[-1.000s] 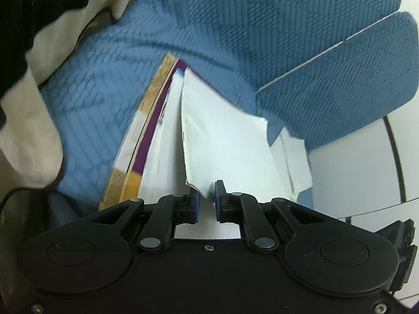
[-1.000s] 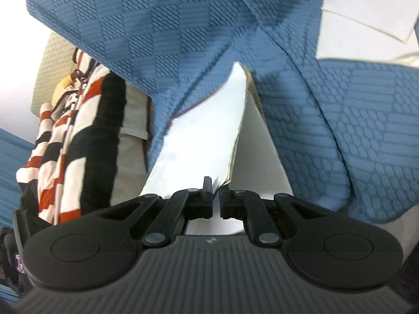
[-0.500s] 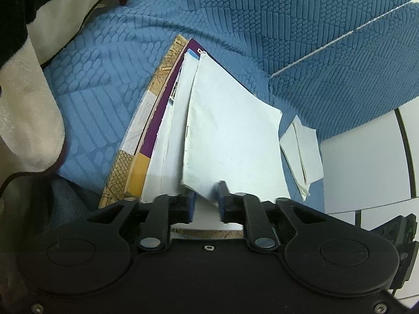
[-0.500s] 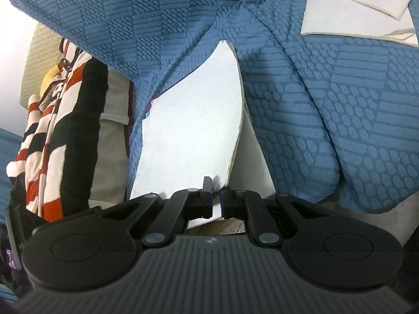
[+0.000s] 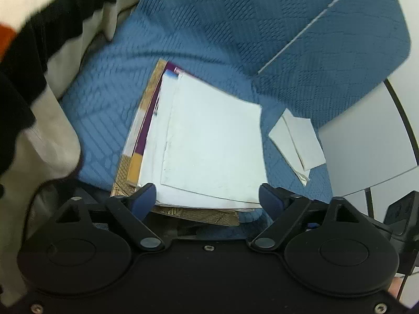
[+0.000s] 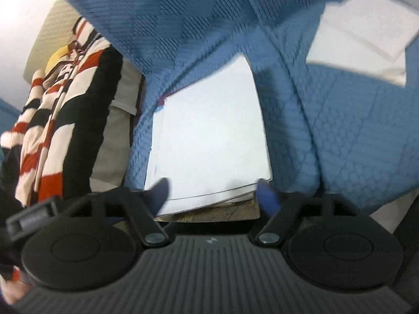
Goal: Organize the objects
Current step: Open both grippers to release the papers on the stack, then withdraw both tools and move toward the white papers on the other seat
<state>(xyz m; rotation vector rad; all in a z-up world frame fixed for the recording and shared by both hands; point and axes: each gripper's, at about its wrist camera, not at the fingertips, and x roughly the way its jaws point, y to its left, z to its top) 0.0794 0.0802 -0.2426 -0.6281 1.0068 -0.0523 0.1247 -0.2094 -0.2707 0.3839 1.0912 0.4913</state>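
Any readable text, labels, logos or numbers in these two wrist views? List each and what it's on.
No readable text in either view.
Top white sheet on the paper stack: blank as far as shown.
Purple cover edge under it: a small coloured patch near its far corner, too blurred to read.
Folded white papers on the blue quilt: no print visible.
Right claw housing: a tiny pale mark at its centre, too small to read.

My own black housing covers the near edge of the stack of white papers and booklets (image 5: 212, 144). The striped black, white and orange fabric (image 5: 31, 26) runs off the left edge. Over on my right view, the small folded white papers (image 6: 366, 31) are smeared by blur.
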